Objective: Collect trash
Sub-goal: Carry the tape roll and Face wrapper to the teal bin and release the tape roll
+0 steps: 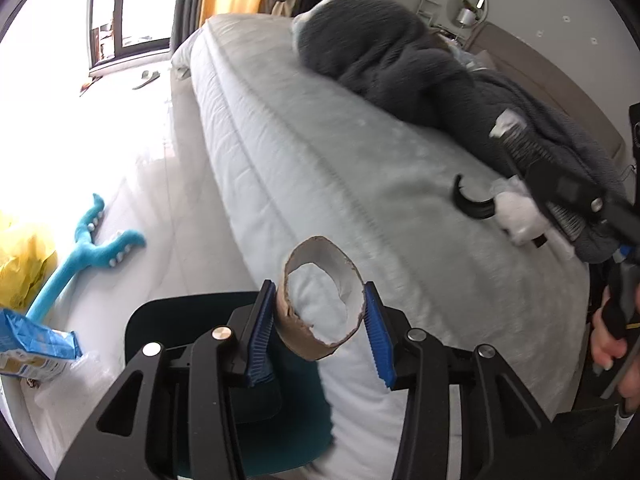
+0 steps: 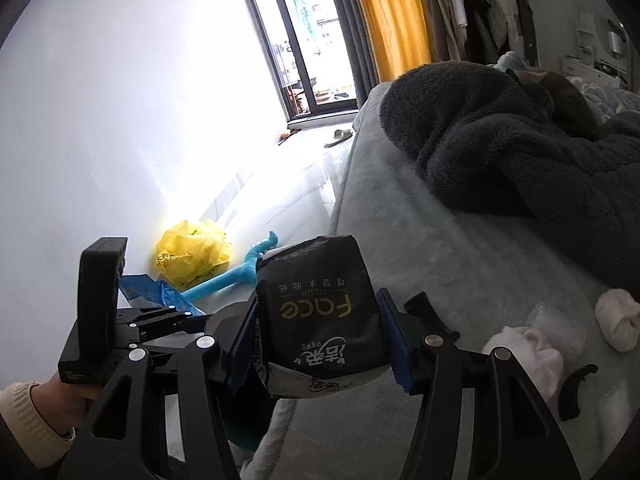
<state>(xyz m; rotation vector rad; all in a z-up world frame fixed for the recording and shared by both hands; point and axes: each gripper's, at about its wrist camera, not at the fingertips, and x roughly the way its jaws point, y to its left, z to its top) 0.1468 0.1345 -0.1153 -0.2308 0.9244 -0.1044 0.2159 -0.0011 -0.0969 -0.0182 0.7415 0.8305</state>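
Note:
My left gripper (image 1: pixel 320 316) is shut on a brown cardboard roll (image 1: pixel 320 304), holding it above the edge of the pale bed (image 1: pixel 320 152) and a dark teal bin (image 1: pixel 160 320) below. My right gripper (image 2: pixel 320 340) is shut on a black tissue pack (image 2: pixel 320 320) marked "Face", held over the bed's edge (image 2: pixel 460 280). White crumpled tissues (image 2: pixel 532 352) and a second white wad (image 2: pixel 618 320) lie on the bed to the right. The right gripper shows in the left wrist view (image 1: pixel 560 188) near white tissues (image 1: pixel 516 216).
A dark fleece blanket (image 1: pixel 400 60) is piled on the bed. On the floor lie a yellow plastic bag (image 2: pixel 192 256), a blue plush toy (image 1: pixel 80 252), and a blue packet (image 1: pixel 32 344). A black curved hook (image 1: pixel 470 202) lies on the bed. A window door (image 2: pixel 308 40) is behind.

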